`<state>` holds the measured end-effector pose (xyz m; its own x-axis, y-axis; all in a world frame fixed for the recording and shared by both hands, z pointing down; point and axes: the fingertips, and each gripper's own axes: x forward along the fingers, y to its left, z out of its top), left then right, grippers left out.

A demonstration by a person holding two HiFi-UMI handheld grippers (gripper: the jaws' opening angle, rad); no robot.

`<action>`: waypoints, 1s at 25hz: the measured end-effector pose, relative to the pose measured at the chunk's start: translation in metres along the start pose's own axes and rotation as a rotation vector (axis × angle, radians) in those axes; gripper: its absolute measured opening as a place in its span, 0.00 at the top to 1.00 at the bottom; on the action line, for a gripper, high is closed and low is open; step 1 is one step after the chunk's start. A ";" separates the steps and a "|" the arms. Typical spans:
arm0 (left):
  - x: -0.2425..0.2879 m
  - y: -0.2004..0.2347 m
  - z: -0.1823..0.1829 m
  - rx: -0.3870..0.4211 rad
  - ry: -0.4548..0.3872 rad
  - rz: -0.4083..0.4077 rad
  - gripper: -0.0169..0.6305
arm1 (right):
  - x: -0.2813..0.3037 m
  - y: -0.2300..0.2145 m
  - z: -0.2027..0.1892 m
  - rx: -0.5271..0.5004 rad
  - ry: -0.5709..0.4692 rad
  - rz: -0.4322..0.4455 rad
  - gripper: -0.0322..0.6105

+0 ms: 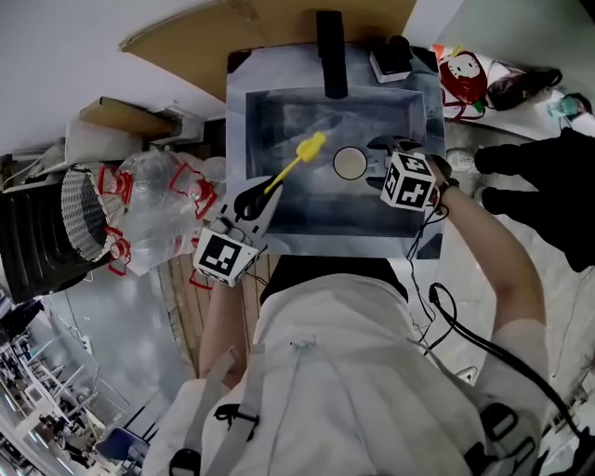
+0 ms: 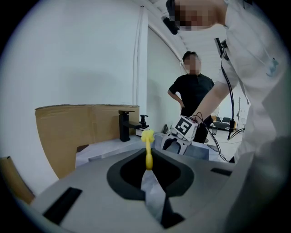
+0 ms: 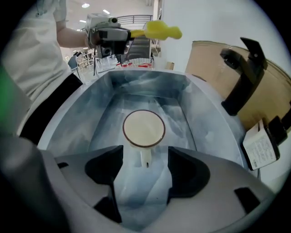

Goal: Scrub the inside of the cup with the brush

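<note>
Two grippers worked over a sink (image 1: 279, 112). Left gripper (image 1: 251, 200) was clenched on the handle of a yellow brush (image 1: 299, 158), whose head pointed to 1 o'clock in the air, apart from the cup. Cup (image 1: 350, 164) stood mouth up near the sink's centre. Right gripper (image 1: 376, 165) was released at the cup's 3 o'clock, jaws apart.

Around the sink in the head view:
- black faucet (image 1: 330, 51) at 12 o'clock
- cardboard (image 1: 232, 23) behind the faucet
- clear bag (image 1: 158, 204) at 9 o'clock
- dark cloth (image 1: 548, 186) at 3 o'clock

Nothing lay between brush and cup.

Only the right gripper view showed the cup's handle between the open jaws, touching neither. Only the left gripper view showed a bystander (image 2: 193, 95) in black behind the right gripper. It did not show the cup.
</note>
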<state>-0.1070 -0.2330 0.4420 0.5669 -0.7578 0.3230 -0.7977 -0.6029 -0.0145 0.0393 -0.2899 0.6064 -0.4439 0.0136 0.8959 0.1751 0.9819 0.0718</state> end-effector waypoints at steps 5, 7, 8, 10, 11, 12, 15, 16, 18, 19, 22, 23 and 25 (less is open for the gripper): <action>0.004 0.005 -0.003 -0.014 0.027 -0.022 0.91 | 0.013 0.000 -0.006 -0.040 0.065 0.039 0.48; 0.004 0.007 -0.006 -0.014 0.028 -0.031 0.91 | 0.019 0.004 -0.008 -0.048 0.093 0.059 0.48; 0.004 0.008 -0.007 -0.015 0.028 -0.034 0.91 | 0.021 0.005 -0.009 -0.052 0.108 0.068 0.49; 0.004 0.010 -0.010 -0.015 0.025 -0.040 0.91 | 0.025 0.005 -0.011 -0.061 0.133 0.071 0.66; 0.003 0.010 -0.011 -0.016 0.023 -0.044 0.91 | 0.026 0.004 -0.013 -0.062 0.144 0.069 0.68; 0.002 0.011 -0.011 -0.013 0.018 -0.049 0.91 | 0.027 0.004 -0.014 -0.058 0.153 0.070 0.70; -0.003 0.012 -0.015 -0.016 0.012 -0.055 0.91 | 0.031 0.005 -0.014 -0.034 0.164 0.076 0.73; -0.005 0.012 -0.017 -0.025 0.017 -0.056 0.91 | 0.032 0.005 -0.014 -0.029 0.166 0.074 0.76; -0.006 0.013 -0.022 -0.040 0.030 -0.063 0.91 | 0.033 0.005 -0.015 -0.024 0.169 0.066 0.83; -0.006 0.013 -0.023 -0.041 0.034 -0.069 0.91 | 0.033 0.004 -0.015 -0.016 0.171 0.064 0.83; -0.006 0.012 -0.023 -0.026 0.037 -0.093 0.91 | 0.033 0.005 -0.014 0.022 0.178 0.071 0.84; -0.006 0.010 -0.025 -0.022 0.039 -0.102 0.91 | 0.033 0.005 -0.014 0.027 0.180 0.069 0.84; -0.005 0.008 -0.027 -0.017 0.047 -0.115 0.91 | 0.033 0.005 -0.013 0.018 0.179 0.052 0.84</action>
<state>-0.1221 -0.2273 0.4655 0.6452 -0.6710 0.3653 -0.7314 -0.6807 0.0413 0.0374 -0.2867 0.6421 -0.2706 0.0324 0.9621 0.1777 0.9839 0.0168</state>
